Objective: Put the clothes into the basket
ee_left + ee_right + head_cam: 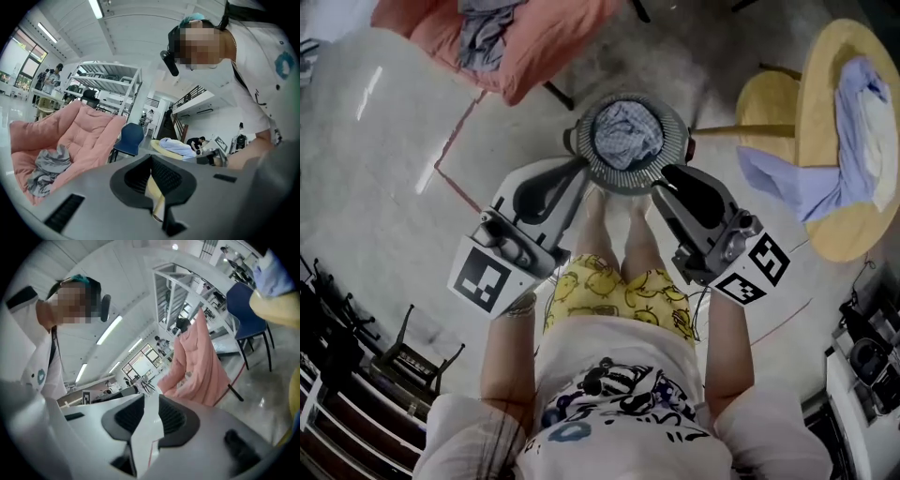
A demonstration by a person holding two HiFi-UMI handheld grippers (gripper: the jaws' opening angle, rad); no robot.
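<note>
A round dark mesh basket (675, 127) stands on the floor in front of me with a blue-grey cloth (626, 133) bunched inside. My left gripper (578, 169) hovers at the basket's near left rim, its jaws together and empty, as the left gripper view (151, 157) confirms. At the near right rim my right gripper (664, 180) hangs with a gap between its pads (173, 418) and nothing in it. Grey clothes (483, 37) lie on a pink padded chair (553, 47). A pale lilac shirt (853, 122) drapes over a yellow round table (825, 56).
The pink chair (79, 131) with the grey clothes (47, 168) is at the far left, and a blue chair (130, 137) stands beyond it. A red tape line (455, 155) runs across the floor. Dark racks (337, 375) line the lower left, and equipment (867, 361) sits at the lower right.
</note>
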